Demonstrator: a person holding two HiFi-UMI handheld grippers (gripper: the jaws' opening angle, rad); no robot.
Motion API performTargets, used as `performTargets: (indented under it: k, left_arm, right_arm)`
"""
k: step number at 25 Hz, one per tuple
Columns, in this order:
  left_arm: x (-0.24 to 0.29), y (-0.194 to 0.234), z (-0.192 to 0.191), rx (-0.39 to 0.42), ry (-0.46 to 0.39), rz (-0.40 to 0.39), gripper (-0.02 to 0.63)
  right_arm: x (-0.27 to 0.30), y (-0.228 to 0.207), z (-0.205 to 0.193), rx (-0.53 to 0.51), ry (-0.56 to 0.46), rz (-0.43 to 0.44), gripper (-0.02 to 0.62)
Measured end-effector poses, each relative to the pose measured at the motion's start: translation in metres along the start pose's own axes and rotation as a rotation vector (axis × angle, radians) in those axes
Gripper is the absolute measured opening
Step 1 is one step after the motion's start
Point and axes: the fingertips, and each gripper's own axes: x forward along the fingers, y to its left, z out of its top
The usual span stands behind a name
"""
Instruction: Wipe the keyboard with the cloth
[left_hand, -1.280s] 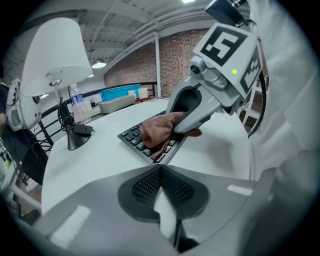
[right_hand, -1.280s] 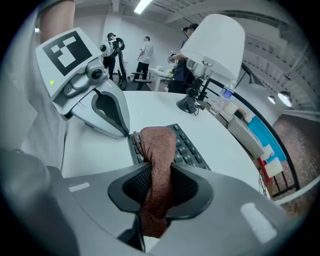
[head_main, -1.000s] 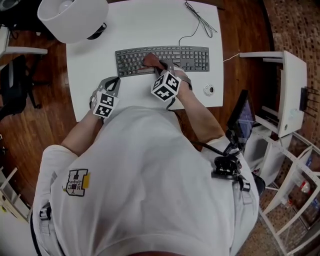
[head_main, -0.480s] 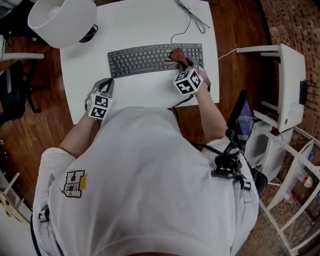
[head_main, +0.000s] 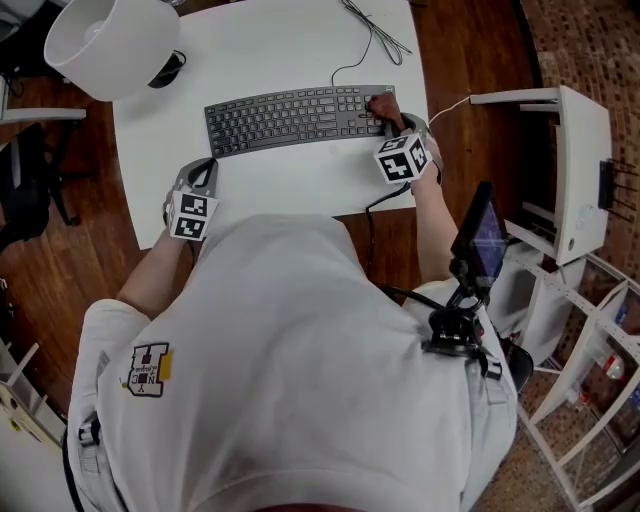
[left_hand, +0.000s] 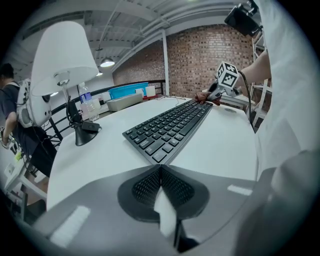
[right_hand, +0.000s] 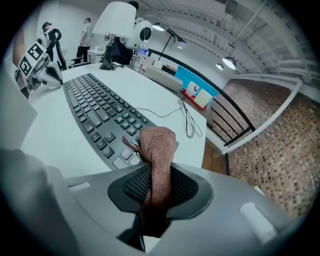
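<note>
Bare desk (head_main: 290, 185) before keyboard (head_main: 290, 118) (lamp (head_main: 110, 45) crowds far-left corner).

a white lamp (head_main: 108, 42) and a thin black cable (head_main: 377, 30) sit on the white table (head_main: 280, 182).

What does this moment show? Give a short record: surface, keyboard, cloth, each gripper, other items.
surface: white table
keyboard: dark, flat on the table
cloth: brown, resting on the keys at the keyboard's right end in the head view
right gripper: shut on the cloth
left gripper: jaws together, empty, near the table's front edge, apart from the keyboard
other: white lamp at the far left corner; thin cable behind the keyboard
</note>
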Motion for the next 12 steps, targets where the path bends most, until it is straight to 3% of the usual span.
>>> performTargets:
  k: [3, 6, 12]
  left_arm:
    - [-0.002, 0.0, 0.003, -0.021, 0.004, 0.026, 0.0]
    - [-0.003, 0.0, 0.003, -0.044, 0.006, 0.048, 0.002]
    - [-0.002, 0.001, 0.001, -0.088, 0.016, 0.076, 0.002]
  right_arm:
    - [0.008, -0.016, 0.03, -0.055, -0.035, 0.004, 0.094]
    - [0.024, -0.023, 0.053, -0.118, -0.008, 0.045, 0.094]
    - [0.04, -0.016, 0.06, -0.126, 0.07, 0.095, 0.094]
